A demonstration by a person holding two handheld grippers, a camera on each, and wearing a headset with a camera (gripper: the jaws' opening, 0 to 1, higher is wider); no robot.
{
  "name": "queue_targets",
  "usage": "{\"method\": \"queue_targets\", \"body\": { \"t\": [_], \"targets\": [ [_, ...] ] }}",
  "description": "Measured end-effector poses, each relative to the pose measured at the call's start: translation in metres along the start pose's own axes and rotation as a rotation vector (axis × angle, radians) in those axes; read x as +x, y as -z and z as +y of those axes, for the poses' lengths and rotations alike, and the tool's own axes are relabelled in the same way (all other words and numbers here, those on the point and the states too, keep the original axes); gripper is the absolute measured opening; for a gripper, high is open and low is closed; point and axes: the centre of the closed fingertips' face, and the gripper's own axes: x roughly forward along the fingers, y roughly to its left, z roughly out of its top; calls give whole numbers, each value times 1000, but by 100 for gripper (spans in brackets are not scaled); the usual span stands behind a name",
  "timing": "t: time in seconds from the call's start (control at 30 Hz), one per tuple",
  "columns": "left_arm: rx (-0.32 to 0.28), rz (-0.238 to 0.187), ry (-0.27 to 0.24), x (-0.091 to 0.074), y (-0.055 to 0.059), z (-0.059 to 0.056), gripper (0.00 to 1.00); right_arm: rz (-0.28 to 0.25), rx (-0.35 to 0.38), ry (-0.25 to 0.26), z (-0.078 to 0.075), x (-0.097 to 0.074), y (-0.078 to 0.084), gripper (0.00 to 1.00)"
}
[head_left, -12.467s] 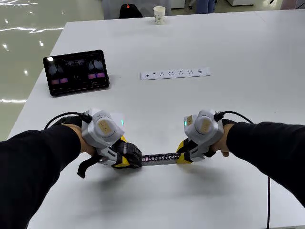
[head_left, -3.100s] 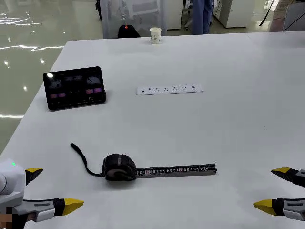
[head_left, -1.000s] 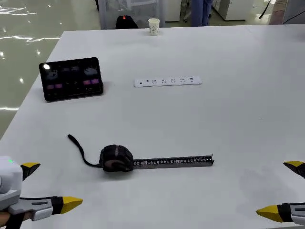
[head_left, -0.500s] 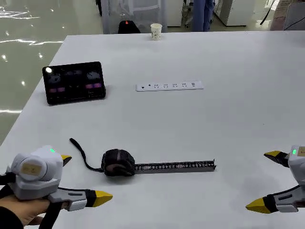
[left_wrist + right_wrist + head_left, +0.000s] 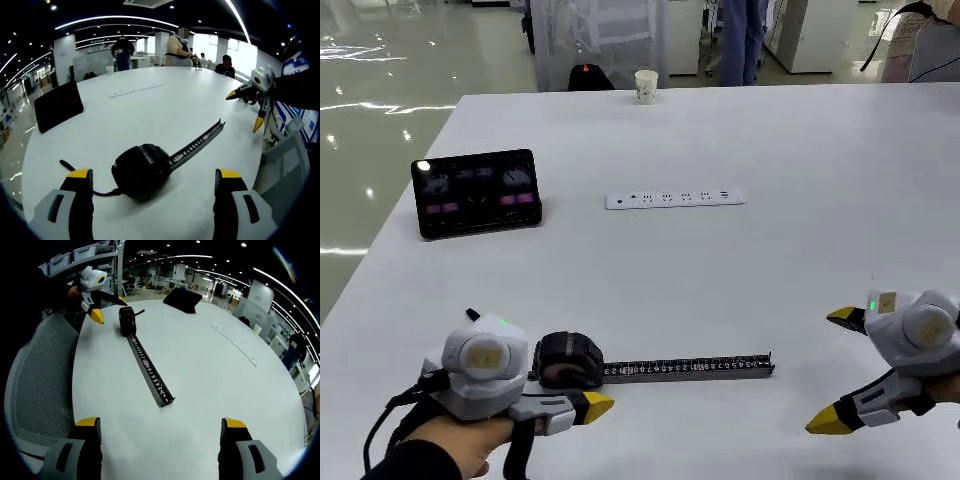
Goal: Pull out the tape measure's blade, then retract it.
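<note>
The left gripper (image 5: 154,175) has come up beside the tape measure (image 5: 568,360) on the bench (image 5: 720,270), jaws wide and empty, seemingly to steady it, while the right gripper (image 5: 830,370), equally agape, faces the extended blade (image 5: 690,368).

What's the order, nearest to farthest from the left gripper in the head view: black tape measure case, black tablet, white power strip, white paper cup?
From the left gripper:
1. black tape measure case, right at its jaws.
2. black tablet, back left.
3. white power strip, mid-table.
4. white paper cup, far edge.
</note>
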Motion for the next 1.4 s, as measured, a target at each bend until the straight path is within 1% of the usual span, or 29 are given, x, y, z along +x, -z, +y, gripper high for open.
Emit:
{"method": "queue_targets", "body": {
  "t": [0.07,0.1,0.13,0.17,0.2,0.27,0.3,0.37,0.43,0.5,0.57,0.6,0.67,0.7,0.73,0.77,0.83,0.87,0.9,0.93,1.0,1.07,1.13,1.2,1.27,1.33,1.4],
  "targets": [
    [-4,-24,-28,5,-4,0,99,4,-16,-16,0,5,-3,99],
    [-15,-29,-34,7,-5,-1,99,7,-18,-25,0,8,-4,99],
    [-41,-43,-44,9,-7,-1,99,13,-13,-58,4,10,-6,99],
    [-54,-49,-48,10,-8,-1,99,15,-11,-72,6,11,-8,99],
    [-77,-56,-49,12,-9,-3,99,26,-25,-76,5,14,-8,99],
    [-84,-62,-56,14,-8,-3,99,44,-59,-94,4,18,-8,99],
    [-84,-63,-70,17,-6,-2,99,48,-76,-101,4,21,-9,98],
    [-90,-62,-90,19,-4,0,99,62,-84,-102,1,25,-10,97],
    [-100,-74,-115,20,-4,5,99,61,-101,-106,-1,29,-13,94],
    [-121,-83,-137,21,-4,9,99,68,-101,-108,-4,34,-13,92],
    [-119,-85,-162,22,-3,13,99,81,-88,-121,-3,37,-10,91],
    [-121,-86,-163,24,-2,14,99,80,-93,-126,-2,38,-10,89],
    [-127,-85,-166,28,0,14,99,92,-125,-145,-1,41,-8,81],
    [-129,-90,-169,29,0,14,99,98,-129,-150,-1,42,-8,78],
    [-129,-101,-176,30,-1,14,99,105,-125,-153,-2,44,-7,76],
    [-128,-105,-181,30,-1,15,99,112,-116,-152,-4,46,-7,75],
    [-132,-122,-196,30,-3,16,99,104,-107,-157,-6,48,-11,74],
    [-124,-131,-202,30,-4,16,99,97,-110,-157,-7,49,-13,71],
    [-125,-157,-222,28,-7,19,99,95,-115,-155,-7,51,-16,68],
    [-125,-161,-237,27,-7,21,99,97,-119,-154,-8,53,-17,65],
    [-139,-176,-242,26,-8,21,99,106,-132,-166,-6,56,-18,60],
    [-155,-178,-250,26,-8,22,99,122,-157,-186,-3,58,-17,54],
    [-166,-184,-246,27,-6,19,99,137,-188,-194,-1,60,-17,49],
    [-168,-175,-245,27,-3,18,99,148,-200,-201,-1,61,-16,46],
    [-171,-176,-245,27,-2,17,99,162,-211,-206,-1,63,-13,44],
    [-178,-174,-249,27,-1,17,99,181,-234,-200,-3,64,-11,39],
    [-189,-173,-255,28,1,17,99,188,-234,-206,-4,64,-10,37]
  ]
}}
